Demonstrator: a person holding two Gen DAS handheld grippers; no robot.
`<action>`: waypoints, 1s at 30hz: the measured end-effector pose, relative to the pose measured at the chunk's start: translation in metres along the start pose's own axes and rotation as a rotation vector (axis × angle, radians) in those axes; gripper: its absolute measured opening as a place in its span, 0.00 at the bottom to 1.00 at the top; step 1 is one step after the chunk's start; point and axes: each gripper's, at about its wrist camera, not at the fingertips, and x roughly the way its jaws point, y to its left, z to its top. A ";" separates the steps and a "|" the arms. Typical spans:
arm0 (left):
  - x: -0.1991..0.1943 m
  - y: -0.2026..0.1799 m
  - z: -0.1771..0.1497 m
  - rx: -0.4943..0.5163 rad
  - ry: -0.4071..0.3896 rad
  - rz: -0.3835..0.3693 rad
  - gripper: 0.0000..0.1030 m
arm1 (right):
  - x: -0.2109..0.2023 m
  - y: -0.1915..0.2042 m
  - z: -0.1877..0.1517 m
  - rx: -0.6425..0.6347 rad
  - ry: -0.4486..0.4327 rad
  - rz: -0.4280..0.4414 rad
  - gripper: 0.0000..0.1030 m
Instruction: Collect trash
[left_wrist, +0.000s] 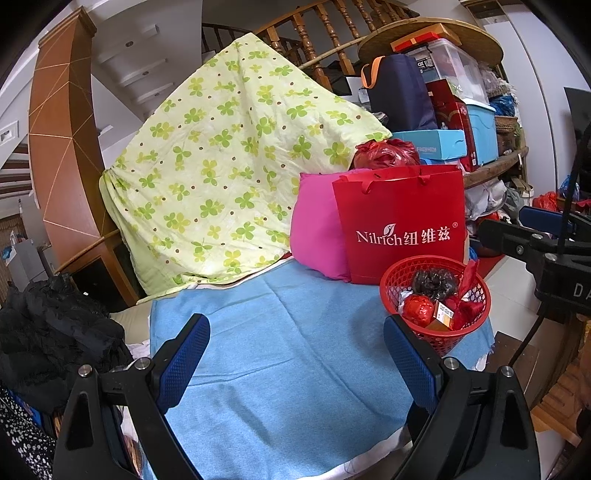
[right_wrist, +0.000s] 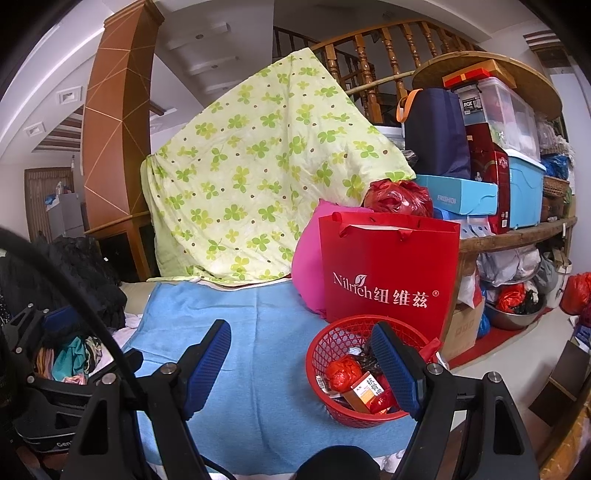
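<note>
A red mesh basket stands on the blue towel at its right edge, in front of the red paper bag. It holds a crumpled red wrapper, a black wad and a small orange box. My left gripper is open over bare towel, left of the basket, with nothing between its fingers. My right gripper is also open and empty. Its right finger covers part of the basket, where the red wrapper and the orange box show.
Behind the basket stand a red paper bag and a pink cushion. A green clover quilt is draped at the back. Black clothing is piled on the left. Stacked boxes and bins fill shelves on the right.
</note>
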 end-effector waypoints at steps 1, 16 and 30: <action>0.000 -0.002 0.000 0.002 -0.001 -0.002 0.92 | 0.000 0.000 0.000 0.003 -0.001 -0.001 0.79; 0.000 -0.012 0.001 0.016 0.001 -0.010 0.92 | -0.004 -0.002 -0.005 0.020 -0.004 -0.002 0.79; 0.011 -0.014 -0.001 0.026 0.021 -0.031 0.92 | -0.002 -0.005 -0.009 0.032 0.005 -0.008 0.79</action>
